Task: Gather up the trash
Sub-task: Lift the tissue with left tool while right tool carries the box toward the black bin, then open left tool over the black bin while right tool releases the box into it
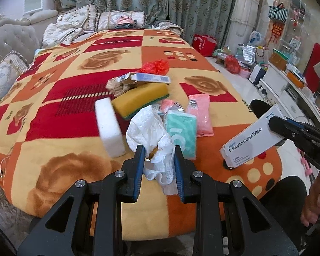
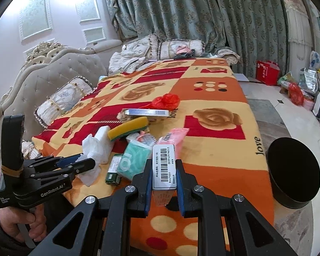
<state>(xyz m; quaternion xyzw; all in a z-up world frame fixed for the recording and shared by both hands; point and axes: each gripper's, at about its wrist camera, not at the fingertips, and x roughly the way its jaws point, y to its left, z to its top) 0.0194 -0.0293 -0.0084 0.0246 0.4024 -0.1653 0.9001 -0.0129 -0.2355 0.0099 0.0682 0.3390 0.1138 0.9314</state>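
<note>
A crumpled white tissue (image 1: 148, 131) lies at the near end of a trash pile on the patterned blanket (image 1: 59, 115), and my left gripper (image 1: 159, 156) is shut on its lower part. From the right wrist view the left gripper (image 2: 82, 162) bites the same tissue (image 2: 91, 147). My right gripper (image 2: 164, 171) is shut on a white tablet box (image 2: 163, 166) with a barcode, held above the blanket's near right corner. In the left wrist view this tablet box (image 1: 249, 139) hangs from the right gripper (image 1: 276, 128) at the right.
The pile holds a white foam block (image 1: 108, 125), a yellow sponge (image 1: 138, 100), a teal tissue pack (image 1: 184, 130), a pink packet (image 1: 199, 115), a blue-white carton (image 1: 147, 77), a red bag (image 1: 155, 66) and a small green box (image 2: 113, 170). A black round bin (image 2: 294, 175) stands on the floor right of the table.
</note>
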